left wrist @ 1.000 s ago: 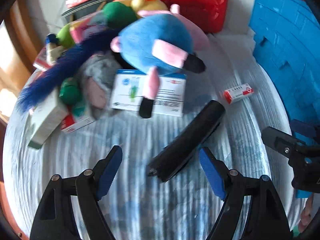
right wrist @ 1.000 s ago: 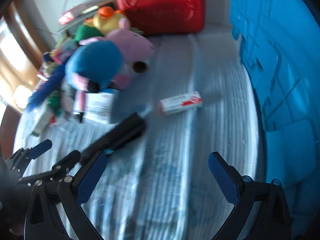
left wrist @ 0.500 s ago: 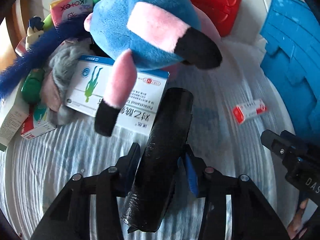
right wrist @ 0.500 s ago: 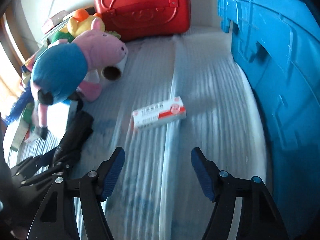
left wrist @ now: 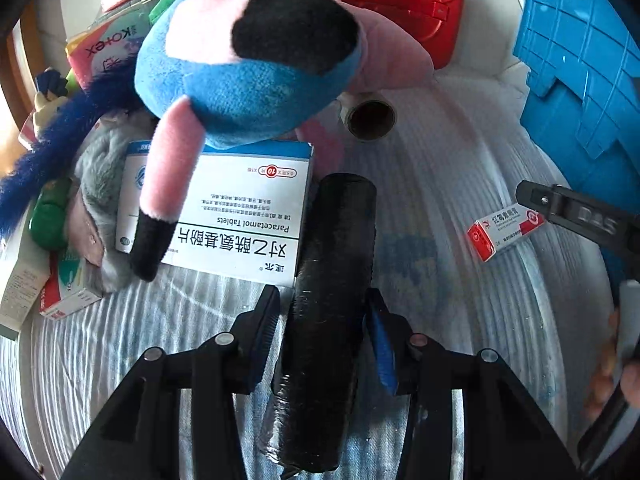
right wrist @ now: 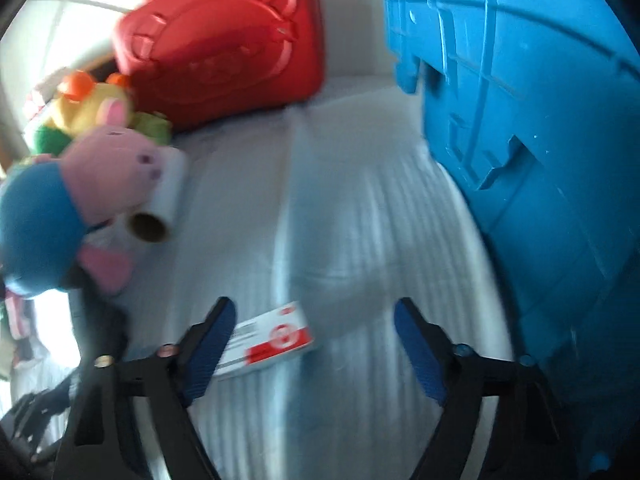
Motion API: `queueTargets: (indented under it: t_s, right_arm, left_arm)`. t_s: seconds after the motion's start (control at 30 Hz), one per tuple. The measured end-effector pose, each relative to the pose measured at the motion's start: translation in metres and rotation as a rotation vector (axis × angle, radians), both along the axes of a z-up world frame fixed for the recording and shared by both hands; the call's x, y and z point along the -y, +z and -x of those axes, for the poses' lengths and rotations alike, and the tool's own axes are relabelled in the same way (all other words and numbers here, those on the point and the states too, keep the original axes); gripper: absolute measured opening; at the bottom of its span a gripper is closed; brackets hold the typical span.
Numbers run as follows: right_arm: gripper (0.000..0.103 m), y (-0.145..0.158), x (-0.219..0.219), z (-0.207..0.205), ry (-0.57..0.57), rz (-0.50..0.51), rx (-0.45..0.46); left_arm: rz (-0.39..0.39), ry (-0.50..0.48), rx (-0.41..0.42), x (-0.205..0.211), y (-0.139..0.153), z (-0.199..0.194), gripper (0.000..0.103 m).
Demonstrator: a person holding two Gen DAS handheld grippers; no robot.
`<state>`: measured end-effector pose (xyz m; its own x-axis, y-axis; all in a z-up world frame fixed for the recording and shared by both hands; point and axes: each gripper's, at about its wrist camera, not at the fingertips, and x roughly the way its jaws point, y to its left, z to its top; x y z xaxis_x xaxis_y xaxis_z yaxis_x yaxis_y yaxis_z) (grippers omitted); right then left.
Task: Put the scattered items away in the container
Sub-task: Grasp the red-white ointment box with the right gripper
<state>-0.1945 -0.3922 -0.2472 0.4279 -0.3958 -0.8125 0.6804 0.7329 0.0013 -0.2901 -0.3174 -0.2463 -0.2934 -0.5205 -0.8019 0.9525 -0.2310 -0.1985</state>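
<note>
Here, the left tongs (left wrist: 322,322) clamp one black roll (left wrist: 328,300) lying on the ribbed white surface (left wrist: 440,208) beside one large Paracetamol box (left wrist: 240,208). The right tongs (right wrist: 314,340) stand open and empty, one small red-and-white box (right wrist: 272,340) lying between their pads against the left one. One blue crate (right wrist: 540,140) stands at the right. One blue-and-pink plush (left wrist: 248,60), one cardboard tube (left wrist: 370,120) and one red case (right wrist: 224,40) lie beyond.

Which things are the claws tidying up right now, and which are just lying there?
In the job:
black roll, pinched in left claw
small red-and-white box, between open right claw
blue container

Lying about:
blue plush toy
paracetamol box
red case
</note>
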Motion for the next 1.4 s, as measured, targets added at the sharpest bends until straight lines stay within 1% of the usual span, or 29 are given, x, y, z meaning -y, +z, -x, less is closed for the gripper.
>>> queueTargets:
  t_s: [0.07, 0.17, 0.2, 0.27, 0.33, 0.4, 0.47, 0.53, 0.57, 0.6, 0.63, 0.67, 0.7, 0.73, 0.8, 0.93, 1.0, 1.03, 1.07, 1.13, 1.17, 1.2, 1.27, 1.33, 1.37, 1.4]
  right_arm:
    - [0.066, -0.004, 0.001, 0.001, -0.002, -0.014, -0.019]
    - [0.065, -0.004, -0.019, 0.006, 0.064, -0.045, -0.029]
    - [0.065, -0.005, -0.026, 0.009, 0.086, -0.074, -0.030]
    - [0.065, -0.012, -0.043, 0.013, 0.149, -0.160, -0.048]
    - [0.065, -0.010, -0.065, 0.018, 0.224, -0.149, -0.048]
    - [0.065, -0.003, -0.076, 0.021, 0.253, -0.129, -0.030]
    - [0.065, 0.003, -0.074, 0.019, 0.234, -0.109, -0.010]
    - [0.065, 0.005, -0.063, 0.013, 0.177, -0.086, 0.004]
    - [0.067, 0.005, -0.057, 0.010, 0.149, -0.077, 0.019]
    - [0.073, 0.005, -0.053, 0.008, 0.133, -0.068, 0.029]
    - [0.079, 0.003, -0.048, 0.004, 0.123, -0.050, 0.031]
    - [0.095, 0.001, -0.044, 0.002, 0.117, -0.028, 0.038]
    - [0.097, -0.002, -0.041, 0.000, 0.119, -0.018, 0.051]
    - [0.096, -0.005, -0.040, -0.002, 0.137, -0.036, 0.062]
    - [0.067, -0.013, -0.043, -0.004, 0.209, -0.141, 0.068]
    - [0.067, -0.015, -0.087, 0.013, 0.368, -0.256, 0.060]
    - [0.067, -0.014, -0.104, 0.023, 0.400, -0.296, 0.057]
    - [0.067, -0.012, -0.109, 0.027, 0.395, -0.294, 0.057]
    - [0.067, -0.010, -0.113, 0.028, 0.388, -0.270, 0.057]
    - [0.068, -0.003, -0.112, 0.021, 0.377, -0.174, 0.056]
    - [0.070, -0.001, -0.106, 0.012, 0.375, -0.130, 0.055]
    - [0.073, 0.000, -0.100, 0.001, 0.378, -0.107, 0.055]
    - [0.073, -0.005, -0.090, -0.016, 0.382, -0.102, 0.038]
    - [0.074, -0.017, -0.080, -0.028, 0.393, -0.130, 0.022]
    - [0.076, -0.023, -0.077, -0.031, 0.404, -0.141, 0.006]
    - [0.076, -0.022, -0.074, -0.024, 0.416, -0.125, 0.005]
  left_arm:
    - [-0.007, 0.005, -0.010, 0.001, 0.000, -0.001, 0.043]
    - [-0.024, 0.031, -0.052, 0.000, 0.001, -0.007, 0.041]
    - [-0.030, 0.041, -0.065, -0.002, 0.001, -0.010, 0.039]
    - [-0.041, 0.059, -0.080, -0.007, 0.000, -0.016, 0.039]
    - [-0.043, 0.064, -0.073, -0.014, 0.000, -0.019, 0.039]
    - [-0.040, 0.064, -0.062, -0.021, -0.001, -0.021, 0.039]
    - [-0.037, 0.065, -0.060, -0.024, -0.002, -0.021, 0.039]
    - [-0.034, 0.067, -0.059, -0.019, -0.001, -0.019, 0.039]
    - [-0.031, 0.063, -0.056, -0.015, -0.001, -0.016, 0.039]
    - [-0.026, 0.058, -0.052, -0.013, -0.001, -0.015, 0.039]
    - [-0.022, 0.056, -0.051, -0.013, -0.001, -0.015, 0.039]
    - [-0.022, 0.058, -0.054, -0.008, 0.000, -0.015, 0.039]
    - [-0.024, 0.063, -0.060, -0.005, 0.000, -0.015, 0.039]
    - [-0.026, 0.068, -0.066, -0.004, 0.000, -0.017, 0.039]
    - [-0.029, 0.075, -0.083, -0.003, -0.001, -0.021, 0.039]
    - [-0.013, 0.072, -0.056, -0.015, -0.002, -0.028, 0.039]
    - [-0.017, 0.074, -0.056, -0.019, -0.003, -0.031, 0.039]
    - [-0.021, 0.076, -0.058, -0.021, -0.004, -0.033, 0.039]
    - [-0.024, 0.079, -0.060, -0.023, -0.004, -0.034, 0.039]
    - [-0.023, 0.083, -0.056, -0.024, -0.003, -0.035, 0.039]
    - [-0.023, 0.085, -0.051, -0.025, -0.003, -0.034, 0.039]
    - [-0.023, 0.088, -0.048, -0.025, -0.003, -0.034, 0.039]
    - [-0.020, 0.091, -0.046, -0.025, -0.004, -0.035, 0.039]
    - [-0.015, 0.095, -0.047, -0.026, -0.004, -0.035, 0.039]
    - [-0.012, 0.096, -0.048, -0.027, -0.004, -0.035, 0.039]
    - [-0.009, 0.097, -0.048, -0.027, -0.004, -0.036, 0.039]
